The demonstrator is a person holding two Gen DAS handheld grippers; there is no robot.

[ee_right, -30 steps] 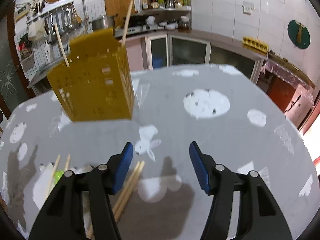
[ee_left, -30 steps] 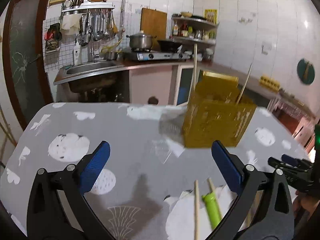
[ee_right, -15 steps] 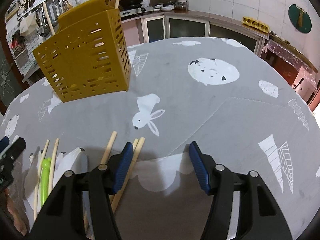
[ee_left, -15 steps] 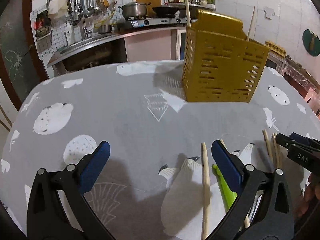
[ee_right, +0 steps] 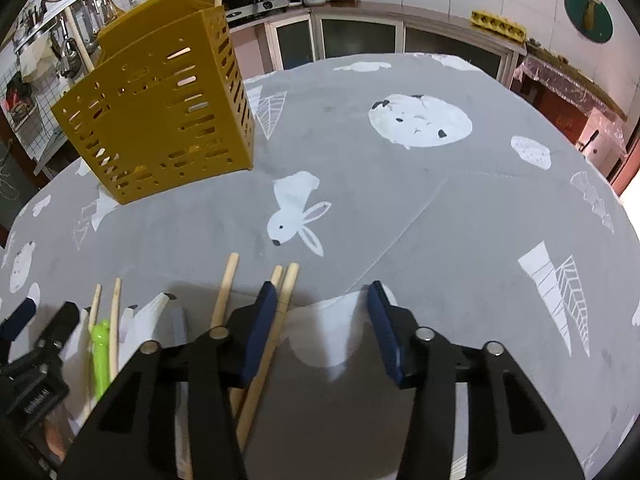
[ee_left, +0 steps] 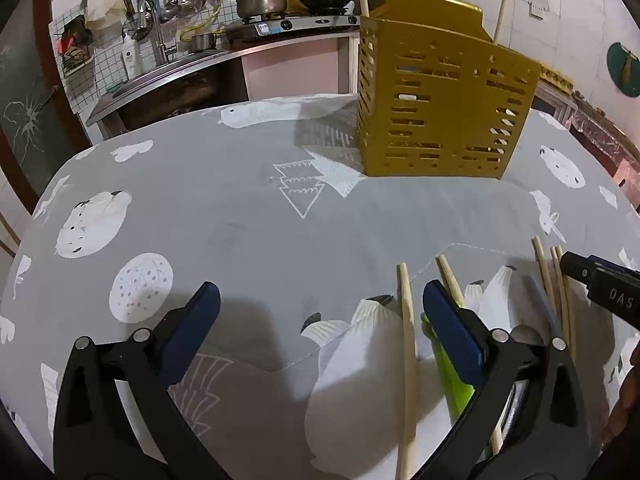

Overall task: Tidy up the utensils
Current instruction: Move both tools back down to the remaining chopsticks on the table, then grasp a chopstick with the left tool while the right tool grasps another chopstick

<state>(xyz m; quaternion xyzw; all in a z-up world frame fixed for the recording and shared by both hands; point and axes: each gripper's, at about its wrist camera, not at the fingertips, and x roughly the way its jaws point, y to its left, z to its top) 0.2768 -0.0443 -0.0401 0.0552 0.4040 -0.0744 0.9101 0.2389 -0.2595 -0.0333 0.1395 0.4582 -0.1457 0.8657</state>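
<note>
A yellow slotted utensil holder (ee_left: pixel 440 112) (ee_right: pixel 160 120) stands on the grey printed tablecloth with two sticks in it. Several wooden chopsticks (ee_left: pixel 406 340) (ee_right: pixel 228 292) and a green utensil (ee_left: pixel 450 380) (ee_right: pixel 100 348) lie loose near the table's front. My left gripper (ee_left: pixel 320 308) is open above the cloth, with one chopstick just inside its right finger. My right gripper (ee_right: pixel 322 320) is closing; one chopstick (ee_right: pixel 288 296) lies between its jaws beside the left pad, and the pads do not clamp it.
Each view shows the other gripper at its edge: the right one (ee_left: pixel 600 284) and the left one (ee_right: pixel 40 340). Behind the table are a counter with a sink, a stove with pots (ee_left: pixel 260 0) and shelves. The tablecloth (ee_right: pixel 460 240) stretches to the right.
Both grippers have tipped down and come closer to the loose chopsticks. The right jaws have narrowed. The left gripper has dropped toward the table.
</note>
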